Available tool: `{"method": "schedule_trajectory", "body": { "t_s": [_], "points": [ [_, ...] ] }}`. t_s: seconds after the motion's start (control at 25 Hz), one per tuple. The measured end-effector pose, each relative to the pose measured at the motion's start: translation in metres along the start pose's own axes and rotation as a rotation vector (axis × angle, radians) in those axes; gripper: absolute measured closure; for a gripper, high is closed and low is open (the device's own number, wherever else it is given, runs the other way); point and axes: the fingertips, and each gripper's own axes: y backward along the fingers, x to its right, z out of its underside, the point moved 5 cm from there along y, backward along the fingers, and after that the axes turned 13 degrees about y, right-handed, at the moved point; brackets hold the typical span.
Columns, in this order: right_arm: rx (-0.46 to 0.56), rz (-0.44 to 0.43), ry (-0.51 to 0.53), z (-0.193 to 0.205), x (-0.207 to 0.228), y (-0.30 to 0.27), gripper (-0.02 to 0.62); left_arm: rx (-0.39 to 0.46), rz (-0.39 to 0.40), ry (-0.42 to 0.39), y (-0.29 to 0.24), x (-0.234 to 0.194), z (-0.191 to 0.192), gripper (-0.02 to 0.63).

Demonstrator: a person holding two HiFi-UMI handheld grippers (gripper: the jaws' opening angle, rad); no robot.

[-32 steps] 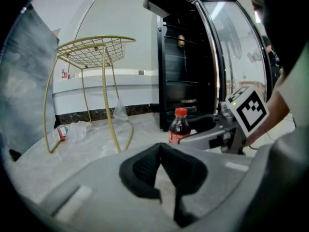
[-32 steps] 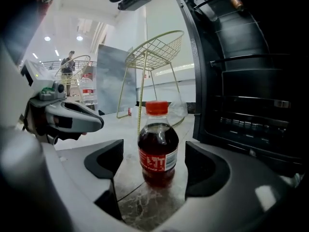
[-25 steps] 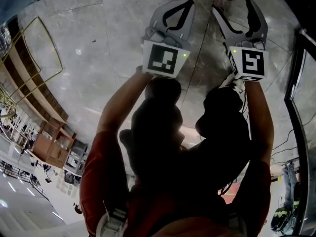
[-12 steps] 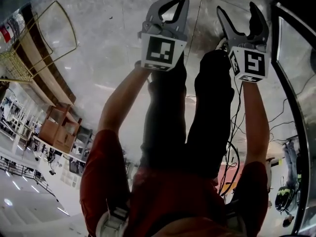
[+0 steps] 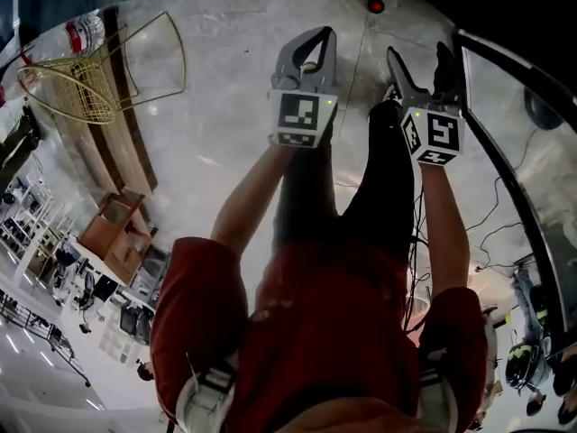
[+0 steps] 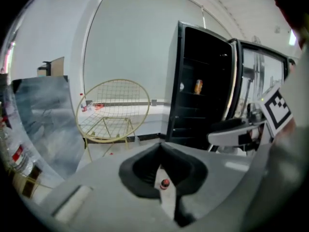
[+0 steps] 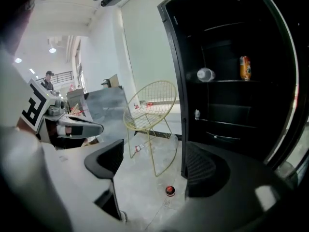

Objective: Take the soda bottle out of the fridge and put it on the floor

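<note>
The soda bottle (image 5: 374,5), dark with a red cap, stands on the grey floor ahead of both grippers and touches neither. In the left gripper view the bottle (image 6: 164,183) shows through the loop below the meeting fingertips; the left gripper (image 5: 315,36) (image 6: 161,146) is shut and holds nothing. The right gripper (image 5: 420,61) (image 7: 159,166) is open, and the bottle (image 7: 170,191) sits on the floor far beyond its spread jaws. The black fridge (image 7: 231,81) (image 6: 203,95) stands open, with an orange can (image 7: 245,67) and a clear bottle (image 7: 205,74) on a shelf.
The fridge's glass door (image 5: 505,170) hangs open at the right. A yellow wire chair (image 5: 99,79) (image 7: 149,110) stands to the left, with small bottles (image 7: 137,149) lying under it. Cables (image 5: 505,233) trail on the floor by the person's legs.
The view has risen as the person stood up. Both grippers have lifted away from the bottle, which stays on the floor and now looks smaller and farther off.
</note>
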Motion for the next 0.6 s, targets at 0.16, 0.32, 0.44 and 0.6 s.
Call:
{"method": "schedule_trajectory", "body": {
  "t_s": [0.16, 0.32, 0.44, 0.6],
  "points": [
    [-0.005, 0.017, -0.016, -0.059, -0.001, 0.050, 0.213, -0.008, -0.015, 0.023, 0.051, 0.032, -0.047, 0.606],
    [-0.019, 0.022, -0.033, -0.102, -0.005, 0.098, 0.213, -0.015, 0.007, 0.015, 0.095, 0.064, -0.088, 0.606],
    [-0.021, 0.028, -0.039, -0.131, -0.001, 0.130, 0.213, 0.002, 0.033, -0.016, 0.115, 0.083, -0.123, 0.606],
    [0.031, 0.060, -0.025, -0.171, 0.004, 0.168, 0.213, 0.081, 0.051, -0.035, 0.139, 0.102, -0.173, 0.606]
  ]
}}
